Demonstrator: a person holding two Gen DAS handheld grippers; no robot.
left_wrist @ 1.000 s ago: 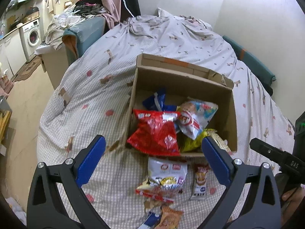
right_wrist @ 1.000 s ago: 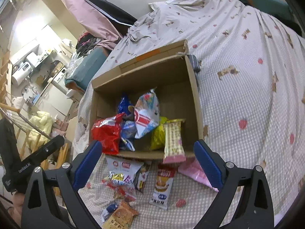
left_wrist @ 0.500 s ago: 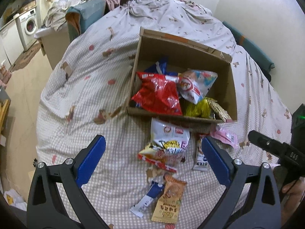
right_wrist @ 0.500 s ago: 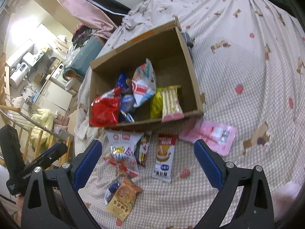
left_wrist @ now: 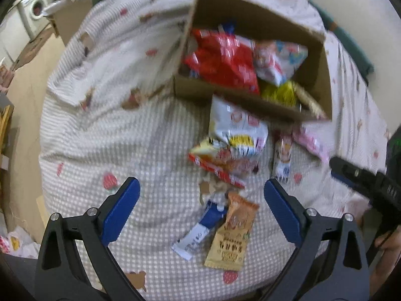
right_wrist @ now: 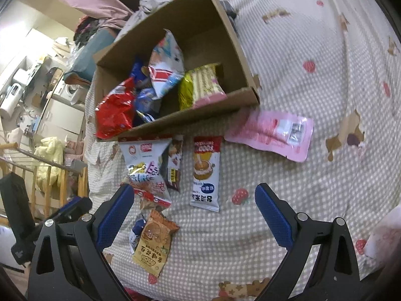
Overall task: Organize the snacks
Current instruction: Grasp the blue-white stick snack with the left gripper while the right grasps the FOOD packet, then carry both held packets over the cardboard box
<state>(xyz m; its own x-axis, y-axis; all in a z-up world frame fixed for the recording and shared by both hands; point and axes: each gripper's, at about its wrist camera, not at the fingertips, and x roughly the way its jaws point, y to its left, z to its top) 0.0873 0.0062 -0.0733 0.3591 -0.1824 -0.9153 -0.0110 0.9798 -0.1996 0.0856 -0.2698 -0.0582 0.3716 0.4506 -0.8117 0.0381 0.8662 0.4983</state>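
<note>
a cardboard box (right_wrist: pixel 225 25) is seen on a checked bedspread (right_wrist: pixel 313 175), already holding several snack bags (a red bag (right_wrist: pixel 114 110) among them). just in front of the box, loose snack packets (right_wrist: pixel 205 173) are scattered. the left gripper (left_wrist: pixel 201 190) and right gripper (right_wrist: pixel 194 195) are held above the packets, both spread wide with nothing gripped; the left jaws have just been closing slightly.
</note>
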